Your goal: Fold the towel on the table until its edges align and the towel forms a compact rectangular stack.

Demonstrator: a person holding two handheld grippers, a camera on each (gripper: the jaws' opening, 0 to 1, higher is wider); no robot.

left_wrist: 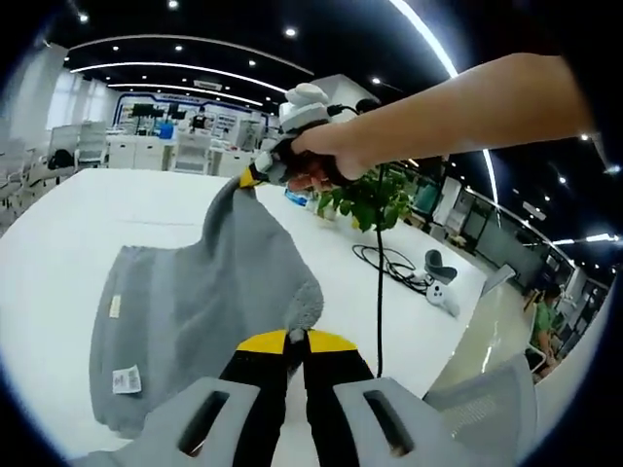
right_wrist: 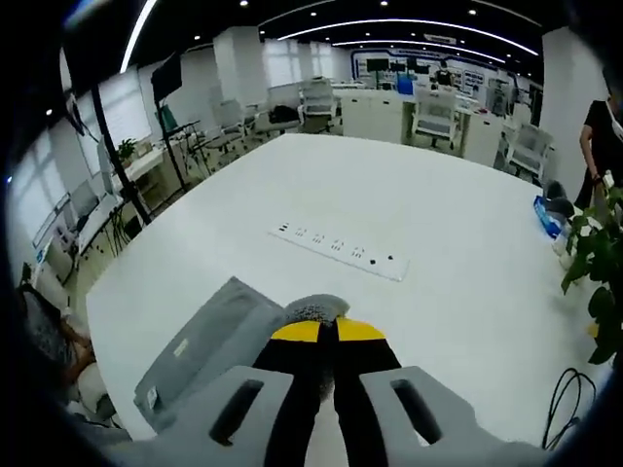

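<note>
Jaws: left gripper pinched on one towel corner, right gripper pinched on another | towel: grey, lifted off white table along gripped edge, rest lying flat | progress: judged mid first fold, edges not yet aligned, no compact stack | beyond: power strip, plant

White table carries a white power strip lying flat mid-surface. Potted green plant near the table's far edge, blue item just beside it. Black cable coiled on the table, next to a dark-and-white handheld device. Office chairs and desks in background; ceiling light strips overhead.
</note>
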